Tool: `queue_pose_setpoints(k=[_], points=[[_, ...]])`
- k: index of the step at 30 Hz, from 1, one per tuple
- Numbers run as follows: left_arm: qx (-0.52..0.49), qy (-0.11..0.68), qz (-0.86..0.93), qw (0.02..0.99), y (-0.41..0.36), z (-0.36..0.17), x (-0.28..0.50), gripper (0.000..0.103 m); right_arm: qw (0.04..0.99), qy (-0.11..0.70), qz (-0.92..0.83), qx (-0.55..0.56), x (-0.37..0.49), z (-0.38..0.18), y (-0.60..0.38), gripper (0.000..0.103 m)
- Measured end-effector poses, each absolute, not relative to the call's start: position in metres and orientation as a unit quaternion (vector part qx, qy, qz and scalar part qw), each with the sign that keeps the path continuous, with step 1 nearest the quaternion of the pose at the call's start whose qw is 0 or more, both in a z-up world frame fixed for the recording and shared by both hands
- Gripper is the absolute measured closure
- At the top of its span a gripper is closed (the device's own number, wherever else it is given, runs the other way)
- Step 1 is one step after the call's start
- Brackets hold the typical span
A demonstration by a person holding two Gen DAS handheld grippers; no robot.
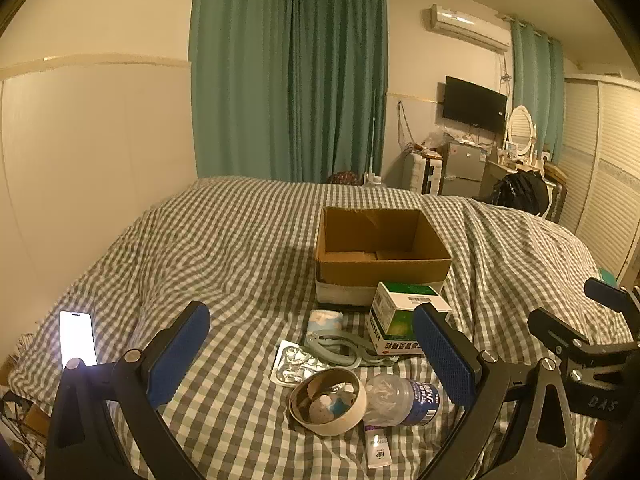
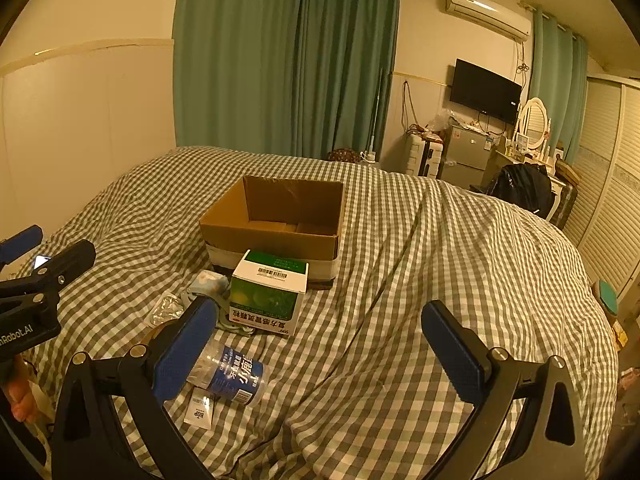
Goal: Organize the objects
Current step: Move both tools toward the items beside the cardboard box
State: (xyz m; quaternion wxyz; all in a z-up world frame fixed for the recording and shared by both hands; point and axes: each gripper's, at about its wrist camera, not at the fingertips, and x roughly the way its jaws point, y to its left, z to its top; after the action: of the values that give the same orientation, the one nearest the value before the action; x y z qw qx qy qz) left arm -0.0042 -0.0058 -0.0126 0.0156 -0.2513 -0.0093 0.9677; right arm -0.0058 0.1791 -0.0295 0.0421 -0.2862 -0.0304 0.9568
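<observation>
Spreading across both views is the bed [image 1: 224,248] in its grey-and-white checked cover, and on it sits an open cardboard box [image 1: 380,256], flaps up, nothing visible inside. Just in front of the box stands a green-and-white medicine carton [image 1: 400,316], touching its front wall. Beside that carton — a crushed water bottle [image 1: 404,400] lying on its side, right against a round paper bowl [image 1: 328,402] with small bits in it. Behind the bowl lie a grey plastic clip tool [image 1: 340,348], a foil blister pack [image 1: 296,366] and a pale tissue packet [image 1: 326,320]; a small white sachet [image 1: 378,450] rests nearest the camera. Far left, a lit phone [image 1: 77,338]. Left hand-held gripper [image 1: 312,356] hangs above the pile, fingers spread wide, gripping nothing — right hand-held gripper [image 2: 320,344] likewise released over bare cover.
</observation>
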Motion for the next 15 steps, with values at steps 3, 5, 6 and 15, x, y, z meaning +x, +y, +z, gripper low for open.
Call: queue_pose_setpoints(k=[3,5,6,15], points=[[-0.255,-0.015,0.967,0.012,-0.0098,-0.0145,-0.0058,0.0,0.034,-0.039,0.958,-0.282,-0.0055,-0.0287,0.1737,0.0],[-0.256,-0.015,0.966,0.01,-0.0103,-0.0161,-0.0062,0.0,0.029,-0.042,0.958,-0.281,-0.0053,-0.0286,0.1711,0.0],[-0.258,-0.016,0.966,0.01,-0.0107,-0.0165,-0.007,0.0,0.027,-0.043,0.959,-0.279,-0.0045,-0.0285,0.1707,0.0],[-0.257,-0.015,0.966,0.011,-0.0107,-0.0155,-0.0049,0.0,0.022,-0.032,0.96,-0.276,-0.0031,-0.0279,0.1739,0.0]])
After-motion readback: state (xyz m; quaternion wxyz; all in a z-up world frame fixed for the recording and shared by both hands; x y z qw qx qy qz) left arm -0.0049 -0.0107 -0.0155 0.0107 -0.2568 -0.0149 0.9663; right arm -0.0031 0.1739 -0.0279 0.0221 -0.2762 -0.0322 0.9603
